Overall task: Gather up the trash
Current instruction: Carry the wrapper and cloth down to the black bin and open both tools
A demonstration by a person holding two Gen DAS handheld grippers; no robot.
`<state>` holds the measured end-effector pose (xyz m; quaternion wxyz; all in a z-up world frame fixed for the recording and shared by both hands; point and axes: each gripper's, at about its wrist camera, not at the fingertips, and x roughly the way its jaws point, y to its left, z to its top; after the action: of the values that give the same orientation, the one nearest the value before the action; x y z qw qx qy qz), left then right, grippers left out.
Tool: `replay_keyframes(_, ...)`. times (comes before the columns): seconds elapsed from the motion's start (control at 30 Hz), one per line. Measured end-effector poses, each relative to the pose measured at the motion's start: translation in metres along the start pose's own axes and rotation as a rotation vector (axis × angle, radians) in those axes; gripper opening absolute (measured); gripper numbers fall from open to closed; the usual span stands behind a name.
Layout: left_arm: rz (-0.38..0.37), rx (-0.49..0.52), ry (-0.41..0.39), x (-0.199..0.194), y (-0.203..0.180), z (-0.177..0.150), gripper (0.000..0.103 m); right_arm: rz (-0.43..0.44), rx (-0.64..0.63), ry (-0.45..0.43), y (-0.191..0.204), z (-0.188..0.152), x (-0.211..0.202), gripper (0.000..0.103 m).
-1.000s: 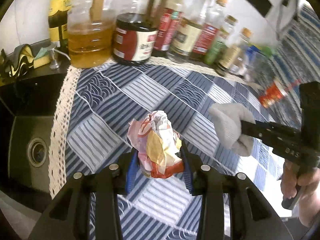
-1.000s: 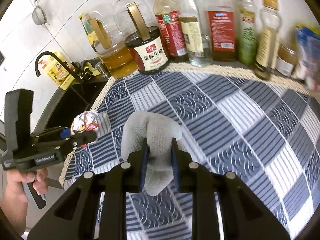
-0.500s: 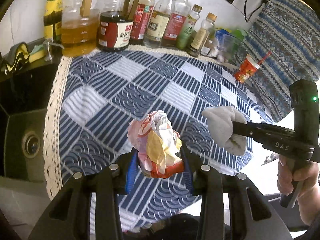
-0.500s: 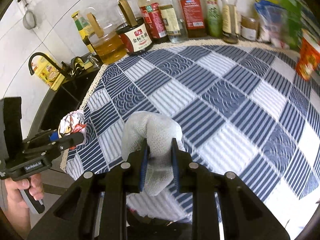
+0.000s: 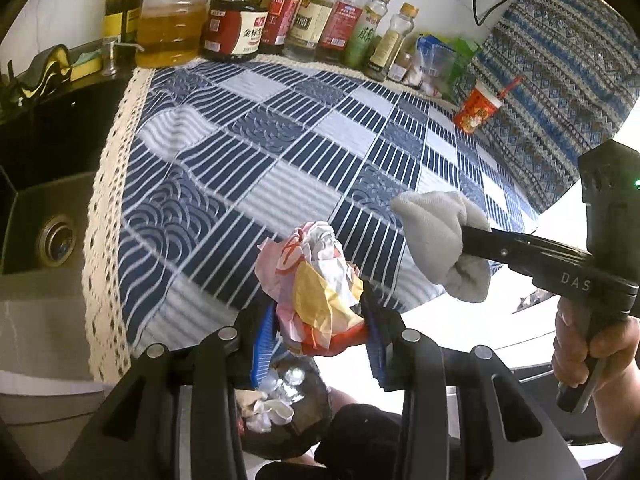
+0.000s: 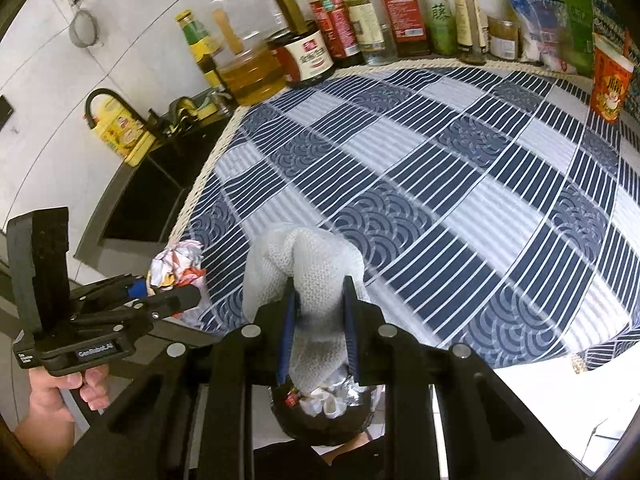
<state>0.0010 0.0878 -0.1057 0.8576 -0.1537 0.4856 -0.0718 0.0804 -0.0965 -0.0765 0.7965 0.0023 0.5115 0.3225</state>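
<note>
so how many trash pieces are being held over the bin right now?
2. A crumpled red, yellow and white wrapper in the left tool, and a wadded white mesh cloth in the right tool. Both above the black trash bin.

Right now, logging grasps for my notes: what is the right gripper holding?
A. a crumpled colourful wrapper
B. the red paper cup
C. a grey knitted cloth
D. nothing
C: the right gripper has its jaws closed on the grey knitted cloth; the crumpled wrapper is in the left gripper.
</note>
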Motion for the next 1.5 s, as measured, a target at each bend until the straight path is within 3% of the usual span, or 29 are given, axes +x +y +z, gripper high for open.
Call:
replay_keyframes(0.43, -0.003, -0.038, 0.065, 0.003, 0.011, -0.053, 0.037, 0.065, -0.045, 0.038, 0.028, -0.047, 0.015, 0.024)
replay_keyframes(0.77, 0.015, -0.089, 0.121, 0.012, 0.027, -0.089, 0.037, 0.087, -0.046, 0.123, 0.034, -0.080, 0.040, 0.024)
replay_keyframes(1.5, 0.061, -0.154, 0.392, 0.103, 0.053, -0.165, 0.037, 0.033, 0.022, 0.359, 0.005, -0.147, 0.125, 0.024)
